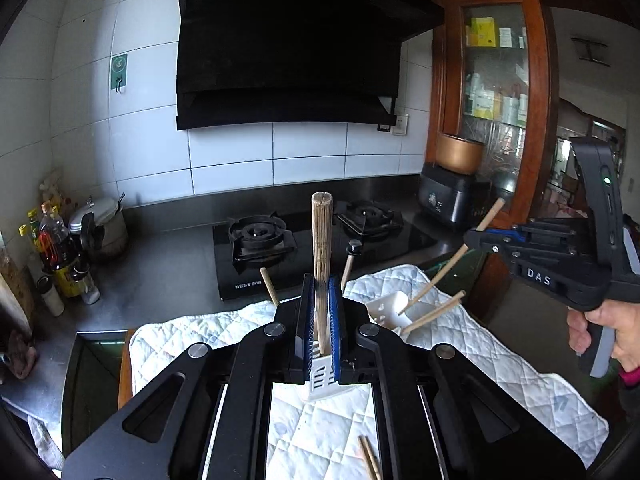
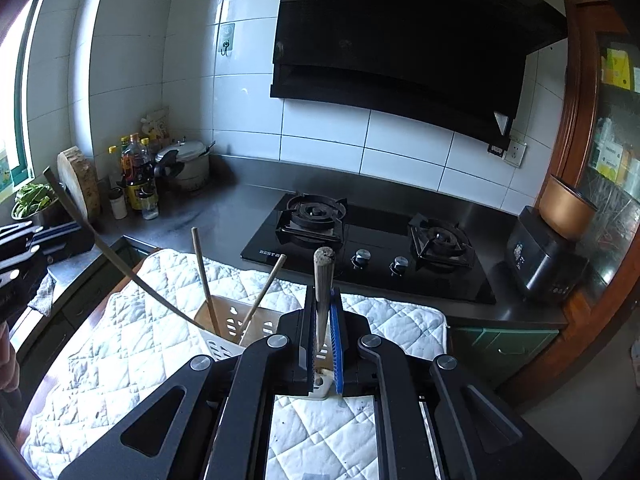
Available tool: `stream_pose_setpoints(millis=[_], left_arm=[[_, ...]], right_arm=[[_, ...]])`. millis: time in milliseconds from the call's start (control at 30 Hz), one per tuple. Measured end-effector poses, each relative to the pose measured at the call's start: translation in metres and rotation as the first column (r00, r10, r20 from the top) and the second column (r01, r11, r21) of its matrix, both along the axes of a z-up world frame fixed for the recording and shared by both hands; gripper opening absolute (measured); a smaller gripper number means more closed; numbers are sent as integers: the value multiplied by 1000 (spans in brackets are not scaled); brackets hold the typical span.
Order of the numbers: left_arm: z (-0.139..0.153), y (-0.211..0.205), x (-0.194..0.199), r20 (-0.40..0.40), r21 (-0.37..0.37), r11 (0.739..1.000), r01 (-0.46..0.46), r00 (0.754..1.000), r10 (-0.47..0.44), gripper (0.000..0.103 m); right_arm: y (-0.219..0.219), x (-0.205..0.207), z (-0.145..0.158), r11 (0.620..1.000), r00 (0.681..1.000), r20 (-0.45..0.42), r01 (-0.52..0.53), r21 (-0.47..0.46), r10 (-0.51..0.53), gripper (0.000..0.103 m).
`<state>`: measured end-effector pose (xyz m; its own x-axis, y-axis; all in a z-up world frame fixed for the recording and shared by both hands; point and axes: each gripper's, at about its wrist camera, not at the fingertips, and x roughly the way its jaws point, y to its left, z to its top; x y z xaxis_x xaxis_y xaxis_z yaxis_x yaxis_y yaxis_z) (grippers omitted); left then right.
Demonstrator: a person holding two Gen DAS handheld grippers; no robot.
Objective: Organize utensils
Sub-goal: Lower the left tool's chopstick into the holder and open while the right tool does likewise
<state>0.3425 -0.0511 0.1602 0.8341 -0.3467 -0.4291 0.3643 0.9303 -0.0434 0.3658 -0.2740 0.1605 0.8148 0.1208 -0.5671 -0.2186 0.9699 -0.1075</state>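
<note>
My left gripper (image 1: 321, 308) is shut on a wooden-handled utensil (image 1: 322, 240) held upright over the white slotted holder (image 1: 320, 376). My right gripper (image 2: 322, 320) is shut on another wooden-handled utensil (image 2: 323, 276), upright over the white utensil holder (image 2: 236, 330) on the quilted mat. In the left wrist view the right gripper (image 1: 474, 240) shows at right, shut on a thin wooden handle (image 1: 452, 264) that reaches down into the holder (image 1: 390, 310). In the right wrist view the left gripper (image 2: 86, 236) shows at far left, holding a long thin dark handle (image 2: 112, 256). Other wooden sticks (image 2: 204, 276) stand in the holder.
A white quilted mat (image 1: 500, 356) covers the table. Behind it stand a black gas hob (image 2: 360, 248), oil bottles (image 2: 138, 176) and a pot (image 2: 186, 162) at the left corner, and a dark cooker (image 2: 544, 258) at right. A loose chopstick (image 1: 370, 458) lies on the mat.
</note>
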Motion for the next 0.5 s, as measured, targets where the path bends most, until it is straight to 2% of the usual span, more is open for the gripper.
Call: stream_pose_setpoints(millis=[233, 500], left_arm=[[-23, -8, 43, -88, 24, 999, -27, 996, 29, 6], [-52, -15, 80, -208, 38, 999, -26, 978, 33, 6]], right_arm=[[-5, 17, -20, 1000, 998, -59, -1, -12, 0, 7], [-4, 35, -38, 1000, 992, -129, -1, 2, 1, 7]])
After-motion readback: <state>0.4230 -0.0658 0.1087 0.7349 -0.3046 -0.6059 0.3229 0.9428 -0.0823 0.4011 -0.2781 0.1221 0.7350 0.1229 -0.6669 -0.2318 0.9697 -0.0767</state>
